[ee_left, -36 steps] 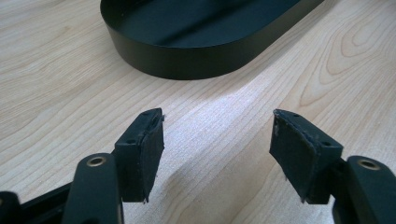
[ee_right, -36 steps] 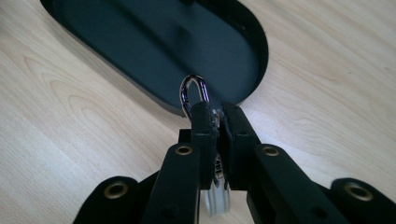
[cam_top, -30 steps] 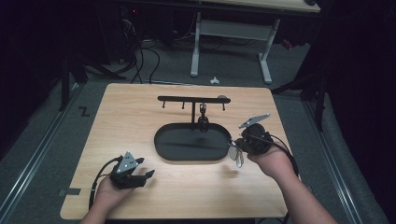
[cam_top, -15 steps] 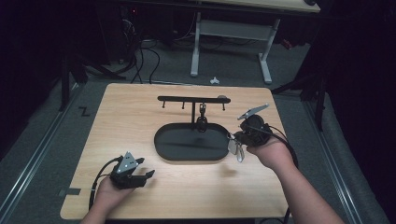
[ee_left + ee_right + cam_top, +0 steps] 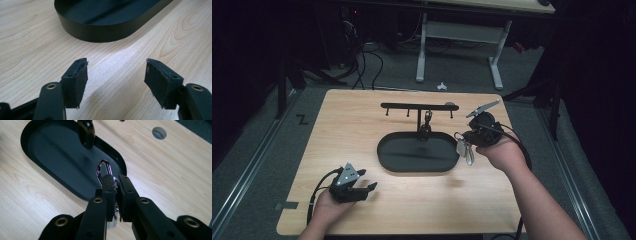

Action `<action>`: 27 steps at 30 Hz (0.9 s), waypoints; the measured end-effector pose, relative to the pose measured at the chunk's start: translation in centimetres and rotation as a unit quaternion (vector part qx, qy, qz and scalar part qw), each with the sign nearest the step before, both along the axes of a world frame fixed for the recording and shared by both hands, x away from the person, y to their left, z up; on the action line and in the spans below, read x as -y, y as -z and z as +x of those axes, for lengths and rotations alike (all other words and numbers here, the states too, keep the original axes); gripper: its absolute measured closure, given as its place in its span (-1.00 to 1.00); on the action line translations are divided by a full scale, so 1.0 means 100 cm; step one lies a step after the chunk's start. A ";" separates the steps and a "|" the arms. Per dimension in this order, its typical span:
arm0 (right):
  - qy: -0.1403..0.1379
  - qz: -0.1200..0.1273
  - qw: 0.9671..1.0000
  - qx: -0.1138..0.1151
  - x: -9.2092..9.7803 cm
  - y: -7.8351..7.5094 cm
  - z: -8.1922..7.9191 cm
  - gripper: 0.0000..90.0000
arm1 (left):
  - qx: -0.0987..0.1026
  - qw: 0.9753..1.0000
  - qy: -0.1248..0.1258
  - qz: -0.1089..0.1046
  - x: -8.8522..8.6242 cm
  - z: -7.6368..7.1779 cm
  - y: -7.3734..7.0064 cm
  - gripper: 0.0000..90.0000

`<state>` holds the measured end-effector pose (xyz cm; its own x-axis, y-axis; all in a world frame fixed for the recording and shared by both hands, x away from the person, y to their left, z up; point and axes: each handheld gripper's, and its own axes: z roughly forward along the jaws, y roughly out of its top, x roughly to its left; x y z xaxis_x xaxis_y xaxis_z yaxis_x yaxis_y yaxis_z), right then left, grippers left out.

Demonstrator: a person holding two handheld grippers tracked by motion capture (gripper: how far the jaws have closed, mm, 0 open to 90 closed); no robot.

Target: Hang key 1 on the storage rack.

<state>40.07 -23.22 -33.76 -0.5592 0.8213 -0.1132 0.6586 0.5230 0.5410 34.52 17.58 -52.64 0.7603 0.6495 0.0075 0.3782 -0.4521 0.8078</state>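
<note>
Right claw (image 5: 463, 141): held above the counter (image 5: 362, 130) just off the right end of the tray, jaws pressed together and pinching a bunch of keys (image 5: 466, 150). In the right gripper view the right claw (image 5: 117, 185) grips the bunch just below a silver carabiner clip (image 5: 103, 171), whose loop rises above the jaw tips over the right end of the tray (image 5: 55, 155); a metal piece hangs below the jaws.

Keys: lifted clear of the counter, dangling from the right claw beside the tray rim, blades pointing down.

Left claw (image 5: 368, 188): low at the near left of the counter, well apart from the tray, jaws spread with nothing between them. In the left gripper view the left claw (image 5: 116, 75) faces the tray wall (image 5: 100, 32) across bare wood.

Tray (image 5: 387, 150): black, oval, shallow, at the middle of the counter.

Hook rack (image 5: 412, 106): black bar on a post rising from the tray's far edge, small hooks along its underside; a dark item (image 5: 428, 119) hangs near the post.

Counter: light wood, rectangular, on a grey floor
</note>
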 end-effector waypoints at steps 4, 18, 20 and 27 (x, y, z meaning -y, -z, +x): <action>0.001 0.000 1.000 0.003 -0.001 -0.005 0.003 0.89 | -0.001 1.000 0.000 0.000 0.000 0.000 0.000 -0.22; 0.001 0.004 1.000 0.018 -0.011 -0.023 0.022 0.89 | -0.002 1.000 -0.003 0.002 -0.003 -0.001 0.001 -0.22; 0.001 0.003 1.000 0.020 -0.014 -0.024 0.025 0.89 | -0.003 1.000 -0.003 0.001 -0.004 -0.001 0.001 -0.22; 0.010 0.006 1.000 0.023 -0.016 -0.021 0.039 0.89 | -0.004 1.000 -0.004 0.001 -0.005 -0.001 0.001 -0.22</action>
<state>43.99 -21.58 -31.62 -0.5378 0.8332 -0.1290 0.6430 0.5042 0.5765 34.41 18.07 -52.74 0.7553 0.6554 0.0034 0.3879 -0.4512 0.8037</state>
